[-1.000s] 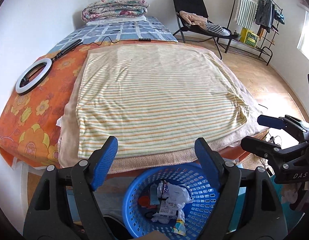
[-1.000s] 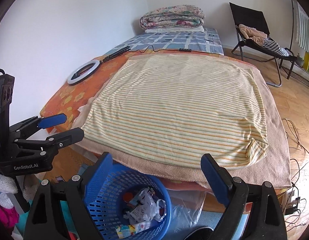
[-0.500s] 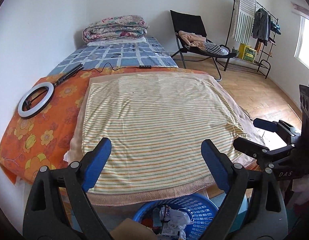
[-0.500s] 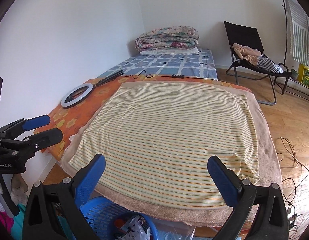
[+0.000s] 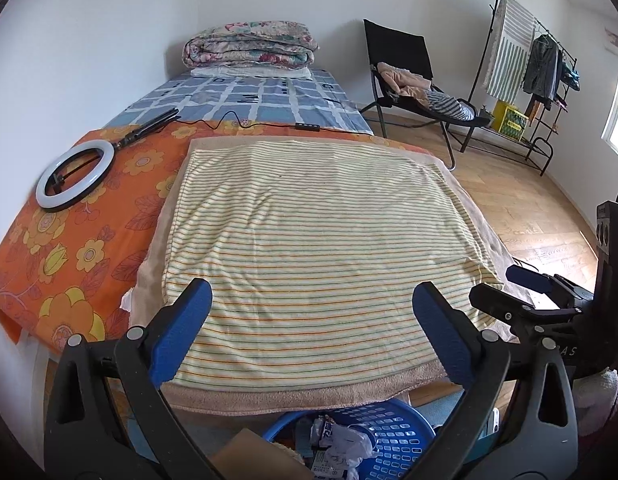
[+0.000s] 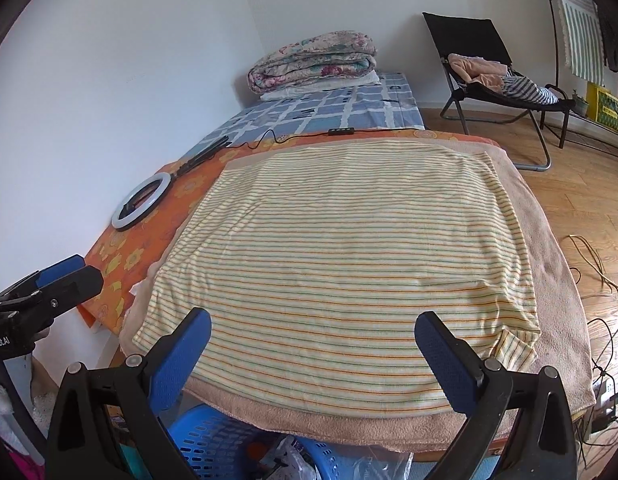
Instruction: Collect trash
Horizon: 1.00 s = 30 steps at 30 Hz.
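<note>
A blue plastic basket (image 5: 393, 436) stands on the floor at the foot of the bed, with crumpled white wrappers (image 5: 341, 444) inside. In the right wrist view the same basket (image 6: 213, 440) shows at the bottom edge, partly hidden by the bed's towel edge. My left gripper (image 5: 311, 312) is open and empty, raised above the basket and facing the striped blanket (image 5: 317, 240). My right gripper (image 6: 313, 340) is open and empty too, over the bed's foot end. Each gripper appears from the side in the other's view, the right gripper (image 5: 521, 284) and the left gripper (image 6: 65, 276).
A ring light (image 5: 75, 174) with its cable lies on the orange floral sheet at left. A folded quilt (image 5: 251, 44) sits at the bed's head. A black folding chair (image 5: 413, 76) with clothes and a clothes rack (image 5: 525, 64) stand on the wooden floor at right. Cables (image 6: 597, 280) trail beside the bed.
Both grippers have risen and tilted up from the basket toward the bed. The basket has slid to the bottom edge of both views. Both stay open and empty.
</note>
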Each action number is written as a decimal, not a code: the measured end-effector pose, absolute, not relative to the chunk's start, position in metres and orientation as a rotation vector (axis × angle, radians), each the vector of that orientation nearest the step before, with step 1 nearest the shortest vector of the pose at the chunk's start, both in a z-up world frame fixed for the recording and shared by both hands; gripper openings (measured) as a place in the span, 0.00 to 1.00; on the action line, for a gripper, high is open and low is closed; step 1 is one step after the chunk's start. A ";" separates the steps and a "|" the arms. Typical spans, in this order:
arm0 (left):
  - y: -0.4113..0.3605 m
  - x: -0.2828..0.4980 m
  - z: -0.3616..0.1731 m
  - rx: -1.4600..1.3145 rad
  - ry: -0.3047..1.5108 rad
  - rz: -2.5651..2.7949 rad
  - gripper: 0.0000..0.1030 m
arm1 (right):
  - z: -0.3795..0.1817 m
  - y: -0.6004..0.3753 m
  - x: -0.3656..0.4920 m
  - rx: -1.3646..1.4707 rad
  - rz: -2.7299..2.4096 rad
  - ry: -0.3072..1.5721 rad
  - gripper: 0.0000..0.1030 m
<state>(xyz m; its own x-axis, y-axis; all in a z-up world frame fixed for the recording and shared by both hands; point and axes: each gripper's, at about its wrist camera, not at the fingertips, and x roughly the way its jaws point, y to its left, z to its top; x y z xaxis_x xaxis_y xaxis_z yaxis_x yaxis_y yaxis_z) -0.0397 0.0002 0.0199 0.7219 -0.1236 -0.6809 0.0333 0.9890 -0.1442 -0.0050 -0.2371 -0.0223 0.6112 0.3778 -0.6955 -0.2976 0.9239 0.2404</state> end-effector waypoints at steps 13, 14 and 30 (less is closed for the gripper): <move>-0.004 -0.043 0.016 -0.083 0.767 -0.076 0.99 | -0.019 -0.237 -0.010 0.091 0.380 0.815 1.00; -0.005 -0.043 0.015 -0.083 0.767 -0.076 0.99 | -0.020 -0.237 -0.010 0.089 0.378 0.815 1.00; -0.004 -0.045 0.016 -0.083 0.766 -0.073 0.99 | -0.021 -0.239 -0.009 0.084 0.366 0.806 1.00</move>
